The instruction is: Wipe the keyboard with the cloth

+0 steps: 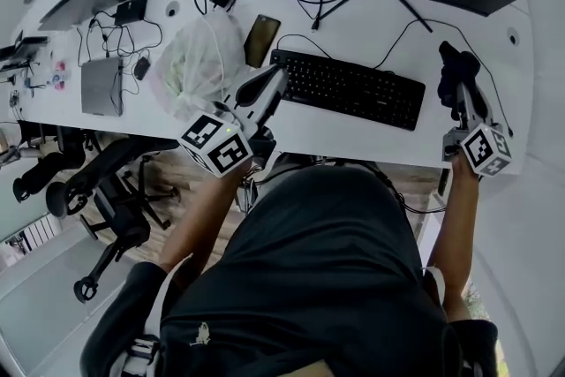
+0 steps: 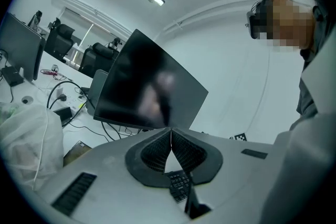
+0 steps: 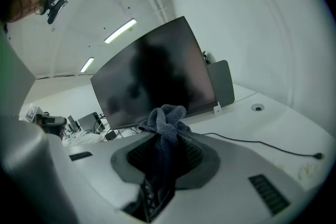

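Cloth (image 3: 168, 118) bunched, seemingly blue-grey, pinched in right gripper (image 3: 165, 140).

Left gripper (image 1: 265, 84), jaws together, empty — right gripper (image 1: 459, 84), jaws tight on the cloth (image 3: 167, 118).

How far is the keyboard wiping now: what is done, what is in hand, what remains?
Done: the right claw is shut on the cloth. In hand: the cloth is held beside the right end of the keyboard, apart from it; the left claw is shut and empty. Left: apparently the wiping itself.
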